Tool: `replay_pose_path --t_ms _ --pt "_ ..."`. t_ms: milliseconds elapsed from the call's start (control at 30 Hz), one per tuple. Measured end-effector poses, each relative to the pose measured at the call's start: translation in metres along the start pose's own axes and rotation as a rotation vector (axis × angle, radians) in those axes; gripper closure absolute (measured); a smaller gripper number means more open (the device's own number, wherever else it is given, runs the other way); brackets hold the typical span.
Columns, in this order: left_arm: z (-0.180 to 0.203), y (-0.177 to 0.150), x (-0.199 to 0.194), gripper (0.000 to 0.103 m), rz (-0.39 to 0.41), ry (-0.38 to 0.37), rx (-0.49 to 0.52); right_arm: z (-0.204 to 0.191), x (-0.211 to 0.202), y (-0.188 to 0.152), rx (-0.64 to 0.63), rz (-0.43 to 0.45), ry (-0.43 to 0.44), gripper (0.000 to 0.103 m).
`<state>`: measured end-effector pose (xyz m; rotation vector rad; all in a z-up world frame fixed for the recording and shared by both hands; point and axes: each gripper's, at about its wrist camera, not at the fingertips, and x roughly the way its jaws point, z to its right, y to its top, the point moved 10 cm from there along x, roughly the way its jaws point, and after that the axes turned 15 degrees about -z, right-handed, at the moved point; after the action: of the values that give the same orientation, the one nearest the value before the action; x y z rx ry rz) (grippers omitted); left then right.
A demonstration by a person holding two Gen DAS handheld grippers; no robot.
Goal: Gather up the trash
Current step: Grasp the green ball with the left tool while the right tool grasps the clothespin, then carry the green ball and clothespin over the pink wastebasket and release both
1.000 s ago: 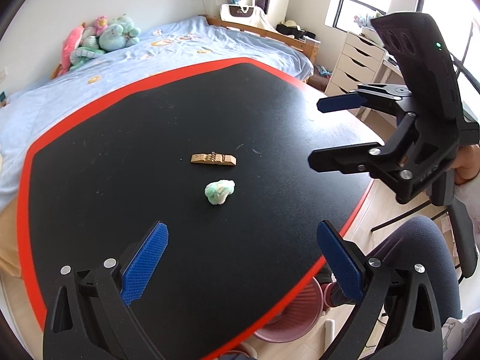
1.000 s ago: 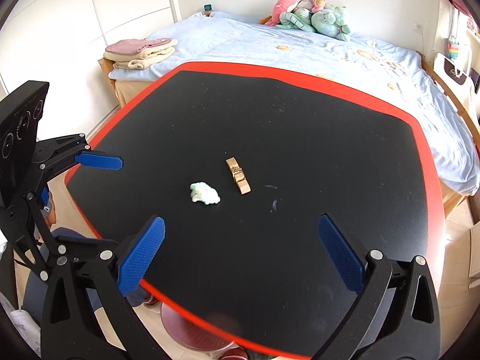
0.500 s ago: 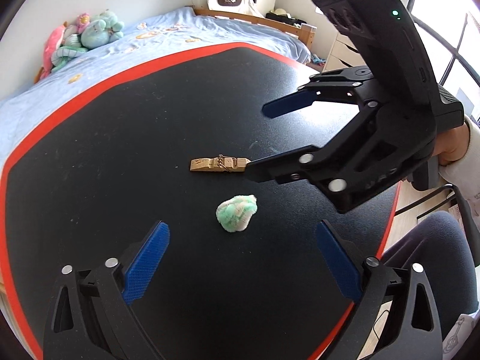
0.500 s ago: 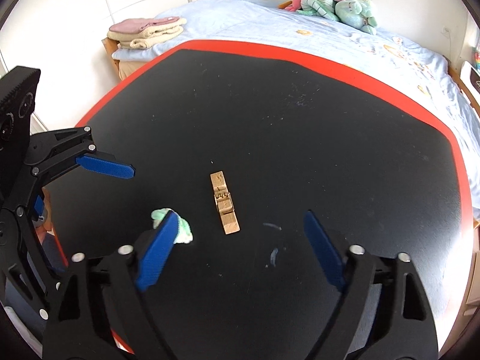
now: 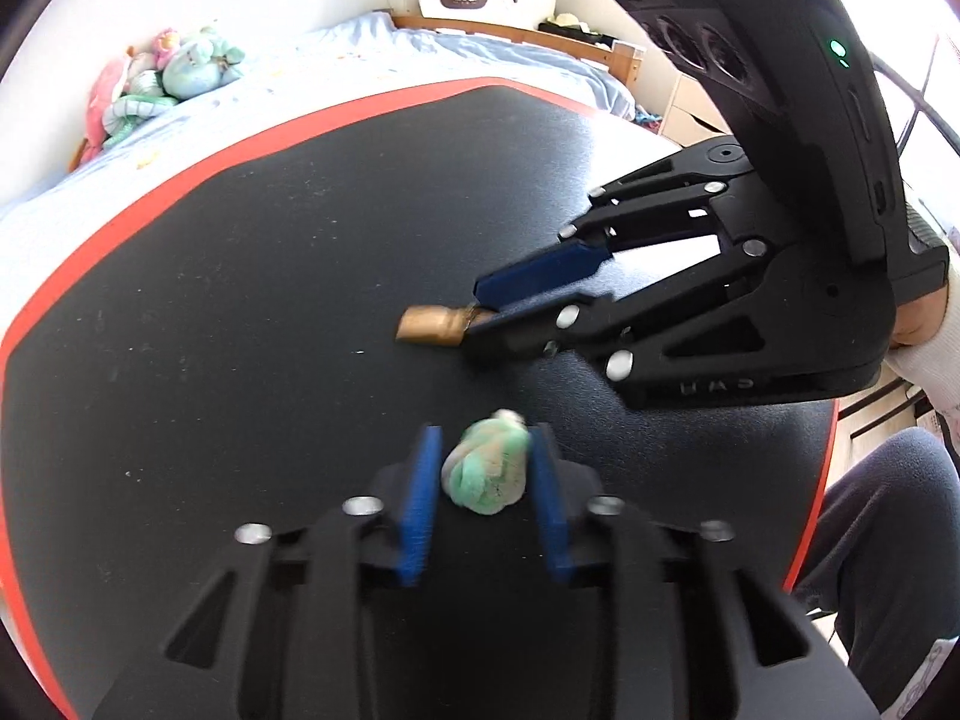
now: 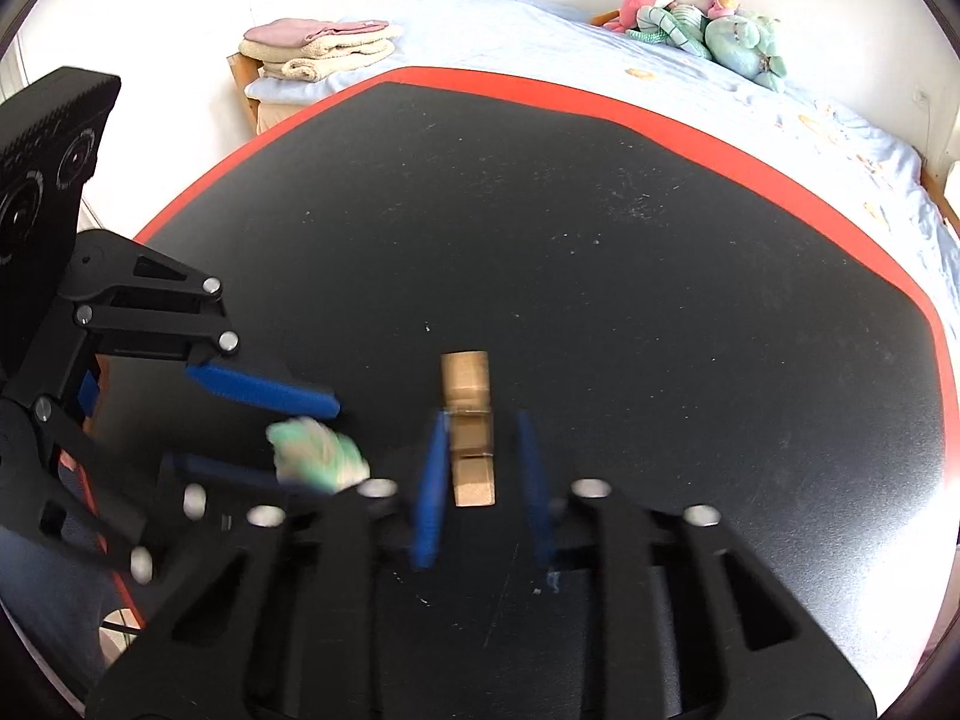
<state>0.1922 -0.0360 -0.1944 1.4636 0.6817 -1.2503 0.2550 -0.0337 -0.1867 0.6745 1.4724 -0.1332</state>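
- The crumpled green and white paper ball (image 5: 487, 468) sits on the black counter with a red edge (image 5: 240, 276), near the side closest to me.
- My left gripper (image 5: 483, 480) is around the ball. Its blue pads (image 5: 420, 492) are close on both sides, and I think they are just touching it, but the picture is blurry.
- The small tan wooden clothes peg (image 6: 468, 426) lies flat on the counter, just beside the ball.
- My right gripper (image 6: 483, 480) is around the near half of the peg. Its blue pads (image 6: 433, 480) are nearly closed, but I see small gaps, so I cannot tell if it has hold yet.
- To do this well, I should squeeze both grippers slowly until the things stop wiggling.
- I should keep the pads low, near the counter, so the thin peg does not slip out.
- The ball is soft, so a gentle squeeze is enough.
- The two grippers are close together, so I should lift each one straight up and not bump them.
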Motion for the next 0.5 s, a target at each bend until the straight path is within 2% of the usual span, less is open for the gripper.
replay_pose_path --t_ms 300,500 --pt "0.007 -0.006 -0.008 0.083 -0.013 0.004 -0.029 0.001 -0.006 -0.008 0.032 -0.002 -0.001 0.09" --pt "0.012 -0.002 -0.028 0.083 0.006 0.005 -0.048 -0.003 -0.036 -0.02 0.069 0.028 0.0 0.09"
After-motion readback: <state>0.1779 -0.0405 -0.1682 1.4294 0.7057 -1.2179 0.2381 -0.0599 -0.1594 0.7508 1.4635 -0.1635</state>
